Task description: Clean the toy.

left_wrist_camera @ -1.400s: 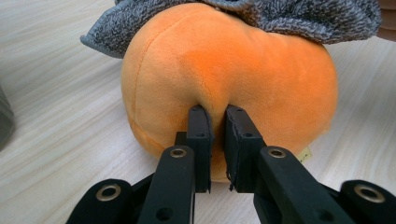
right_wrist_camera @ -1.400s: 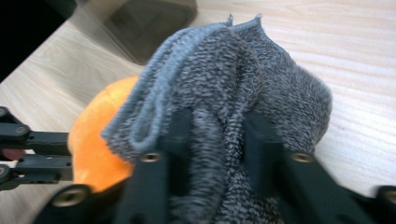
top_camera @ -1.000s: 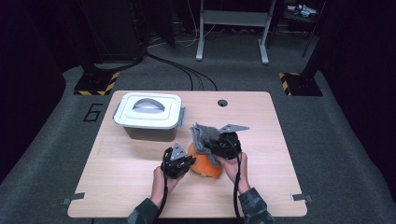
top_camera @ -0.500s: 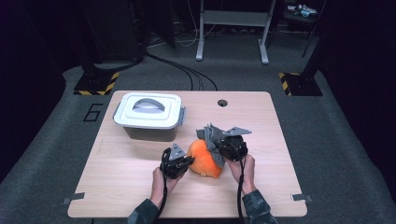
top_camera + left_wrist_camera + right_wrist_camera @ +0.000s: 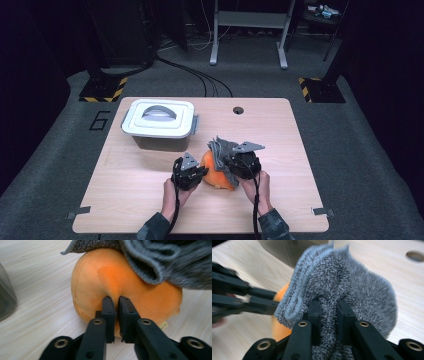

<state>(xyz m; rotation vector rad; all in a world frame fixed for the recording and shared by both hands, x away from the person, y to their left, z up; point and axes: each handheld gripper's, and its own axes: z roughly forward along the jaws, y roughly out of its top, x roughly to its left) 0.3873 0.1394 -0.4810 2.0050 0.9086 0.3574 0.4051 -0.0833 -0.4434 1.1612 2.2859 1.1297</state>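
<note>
1. Broadly, the table (image 5: 150,200) is the work surface — everything sits on its near half, within the person's reach, and I place each thing below relative to the orange plush.
2. Behind and left of the plush stands the box (image 5: 159,125), lid on and handle flat; it is apart from the plush and untouched, so it looks like a container waiting its turn.
3. The plush (image 5: 105,282) lies on the table between the two grippers, its far right part under the cloth.
4. Draped over the plush's top and right side is the grey cloth (image 5: 352,282), bunched into folds because it is gripped at one spot rather than laid flat — probably for wiping or wrapping the plush.
5. On the plush's right, the right gripper (image 5: 329,305) has its jaws pressed together on a fold of cloth, which bulges up between and around them.
6. On its left, the left gripper (image 5: 115,300) pinches a small pucker of the plush's skin; its jaws have just been opening slightly, yet fabric is visibly drawn between them, seemingly to steady the toy.
</note>
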